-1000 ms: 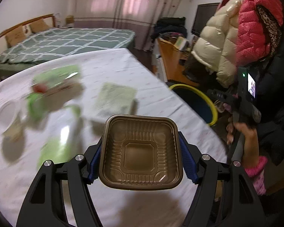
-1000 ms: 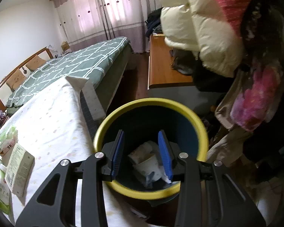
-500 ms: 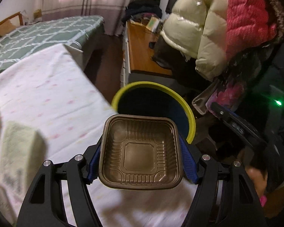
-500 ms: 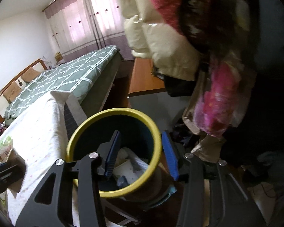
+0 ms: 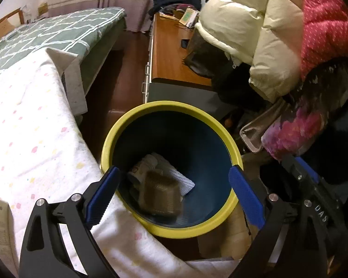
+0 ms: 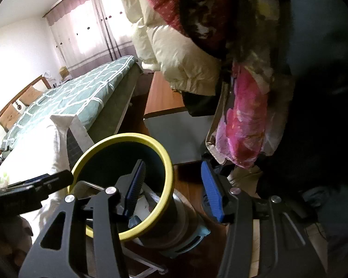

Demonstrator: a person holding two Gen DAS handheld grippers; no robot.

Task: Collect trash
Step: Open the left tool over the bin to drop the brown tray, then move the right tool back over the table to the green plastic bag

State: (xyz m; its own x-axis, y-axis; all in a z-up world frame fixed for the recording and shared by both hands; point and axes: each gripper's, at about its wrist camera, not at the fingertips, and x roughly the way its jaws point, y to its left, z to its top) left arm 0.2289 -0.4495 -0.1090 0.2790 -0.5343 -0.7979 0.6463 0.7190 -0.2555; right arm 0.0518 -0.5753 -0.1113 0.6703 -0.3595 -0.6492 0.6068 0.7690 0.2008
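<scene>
— While winter coats are hanging at the right, what is sitting beside the white polka-dot tablecloth (image 5: 32, 139)?

— A round dark-blue waste bin with a yellow rim (image 5: 232, 143) is standing just beside the table's edge, holding crumpled white paper (image 5: 174, 173).

— Where is the brown ribbed plastic tray (image 5: 160, 195) lying?

— It is showing blurred inside the bin, over the paper, touching neither claw.

— And the claws?

— The left gripper (image 5: 174, 185) is hanging over the bin, blue pads spread wide, gripping nothing. The right gripper (image 6: 171, 185) is straddling the rim, fingers apart and empty.
</scene>
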